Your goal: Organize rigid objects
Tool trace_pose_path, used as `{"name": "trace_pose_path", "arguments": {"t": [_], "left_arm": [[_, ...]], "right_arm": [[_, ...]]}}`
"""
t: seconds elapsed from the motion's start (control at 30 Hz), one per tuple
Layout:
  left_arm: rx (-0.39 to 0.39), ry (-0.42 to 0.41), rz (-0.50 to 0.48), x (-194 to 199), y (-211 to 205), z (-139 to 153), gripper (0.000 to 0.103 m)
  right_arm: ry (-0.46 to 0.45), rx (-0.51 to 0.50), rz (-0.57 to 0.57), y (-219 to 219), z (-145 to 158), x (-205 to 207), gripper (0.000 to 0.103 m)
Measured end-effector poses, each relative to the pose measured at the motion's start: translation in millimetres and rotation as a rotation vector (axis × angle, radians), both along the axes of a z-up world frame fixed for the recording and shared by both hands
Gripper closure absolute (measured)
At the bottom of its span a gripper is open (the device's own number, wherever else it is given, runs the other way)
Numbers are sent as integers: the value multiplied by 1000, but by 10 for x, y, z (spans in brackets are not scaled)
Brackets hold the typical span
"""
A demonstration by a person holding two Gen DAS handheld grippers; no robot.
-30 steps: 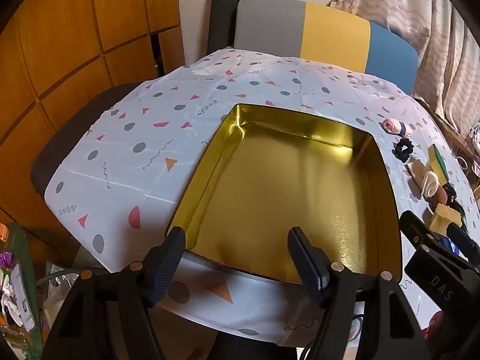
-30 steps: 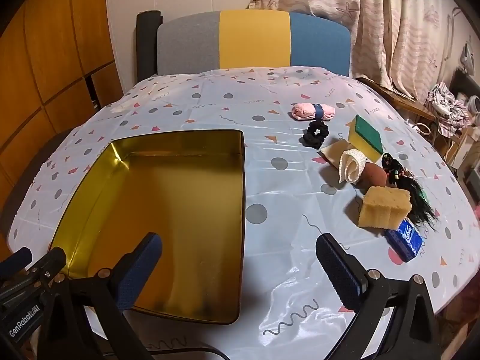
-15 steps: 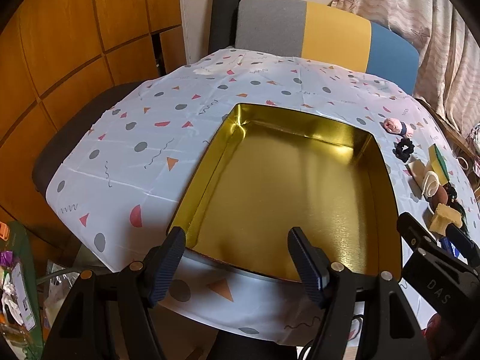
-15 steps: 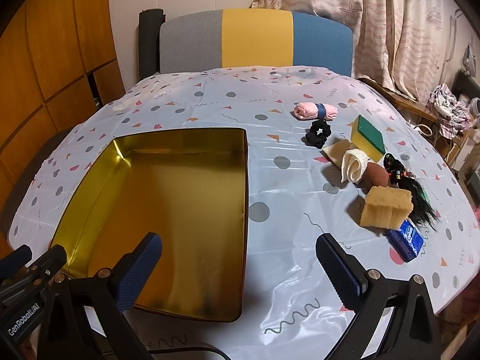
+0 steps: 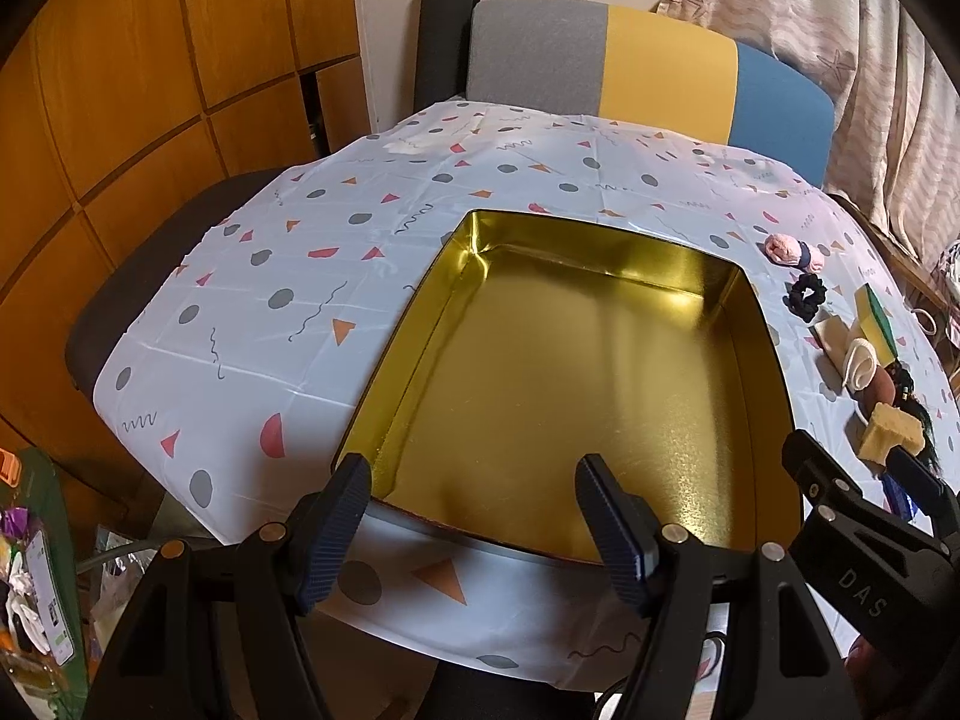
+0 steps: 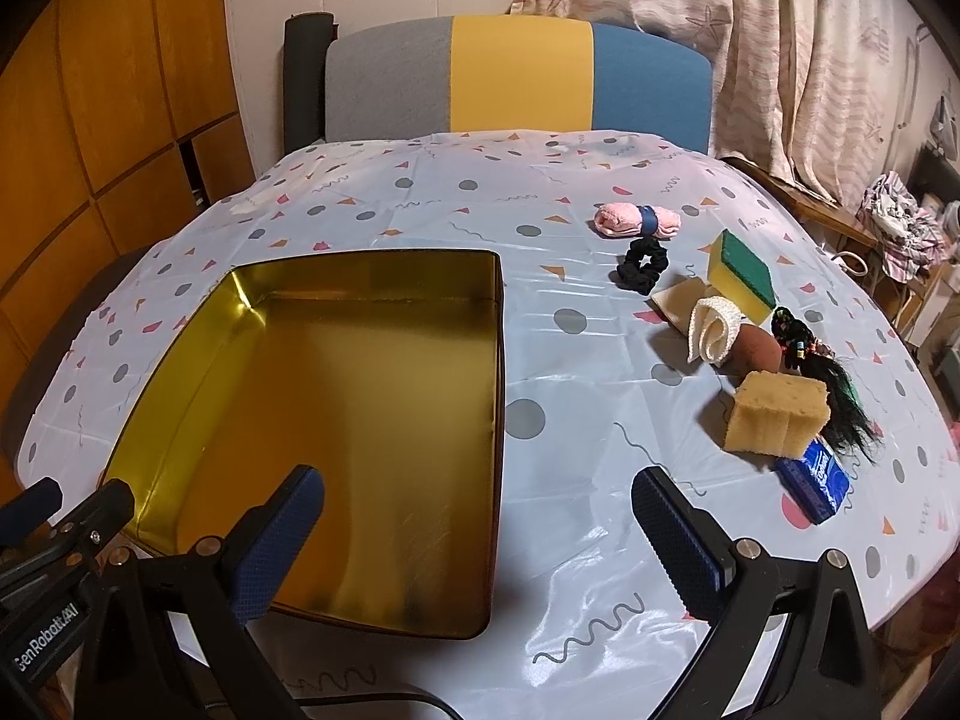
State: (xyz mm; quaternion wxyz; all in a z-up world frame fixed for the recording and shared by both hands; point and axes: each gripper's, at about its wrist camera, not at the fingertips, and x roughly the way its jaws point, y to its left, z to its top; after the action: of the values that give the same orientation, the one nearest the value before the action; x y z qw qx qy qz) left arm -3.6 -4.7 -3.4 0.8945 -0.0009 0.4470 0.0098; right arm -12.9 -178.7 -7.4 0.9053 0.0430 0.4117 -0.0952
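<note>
An empty gold metal tin (image 5: 774, 396) (image 6: 499, 360) lies on the patterned tablecloth. To its right lie a pink roll (image 6: 636, 220), a black scrunchie (image 6: 642, 264), a green and yellow sponge (image 6: 741, 273), a white folded cloth (image 6: 711, 330), a brown egg-shaped sponge (image 6: 759, 348), a yellow sponge block (image 6: 777, 414), a black hairpiece (image 6: 834, 384) and a small blue packet (image 6: 816, 480). My left gripper (image 5: 474, 486) is open and empty over the tin's near edge. My right gripper (image 6: 474, 510) is open and empty, above the tin's near right corner.
A chair with a grey, yellow and blue back (image 6: 516, 84) stands behind the table. Wooden cabinets (image 5: 150, 90) are at the left and curtains (image 6: 780, 48) at the right. Clutter lies on the floor at the lower left (image 5: 36, 570).
Both grippers have drawn back and up a little, so the table looks slightly farther away. Nothing on the table has moved.
</note>
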Motion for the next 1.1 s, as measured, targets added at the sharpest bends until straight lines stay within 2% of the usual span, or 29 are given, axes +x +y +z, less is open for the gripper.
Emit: {"name": "trace_pose_path", "arguments": {"t": [1.1], "left_arm": [[6,7,2,1,-20,-9,31]], "right_arm": [[4,2,4,19,-13,-16,0]]}}
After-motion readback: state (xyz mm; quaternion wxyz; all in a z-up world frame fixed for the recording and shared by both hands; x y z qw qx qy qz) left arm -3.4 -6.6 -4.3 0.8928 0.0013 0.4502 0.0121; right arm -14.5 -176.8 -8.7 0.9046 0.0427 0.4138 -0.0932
